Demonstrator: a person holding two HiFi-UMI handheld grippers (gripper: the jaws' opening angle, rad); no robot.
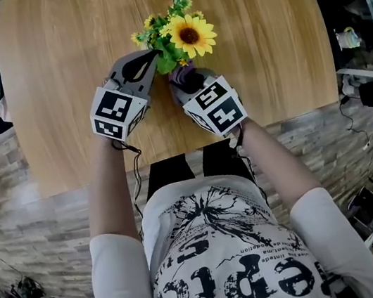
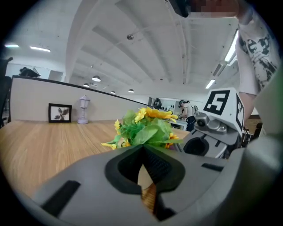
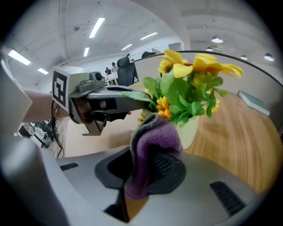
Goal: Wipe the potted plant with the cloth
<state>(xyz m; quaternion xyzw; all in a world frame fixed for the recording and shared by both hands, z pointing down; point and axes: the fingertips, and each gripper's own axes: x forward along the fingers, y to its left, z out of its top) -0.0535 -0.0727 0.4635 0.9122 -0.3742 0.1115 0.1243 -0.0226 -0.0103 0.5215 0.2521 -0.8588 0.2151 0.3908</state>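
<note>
On the wooden tabletop (image 1: 52, 75), the potted plant (image 1: 181, 35) with yellow flowers stands just ahead of both your grippers. Your left gripper (image 1: 154, 55), jaws closed, meets the green leaves at its tips. Your right gripper (image 1: 185, 81) clamps a folded purple cloth (image 3: 152, 145) just beside the pale pot.

Potted plant (image 1: 177, 36) upright, yellow blooms; purple cloth (image 3: 154, 141) (folded, grey-edged) just beside it.

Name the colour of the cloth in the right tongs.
Purple fleece cloth, best in right gripper view.
</note>
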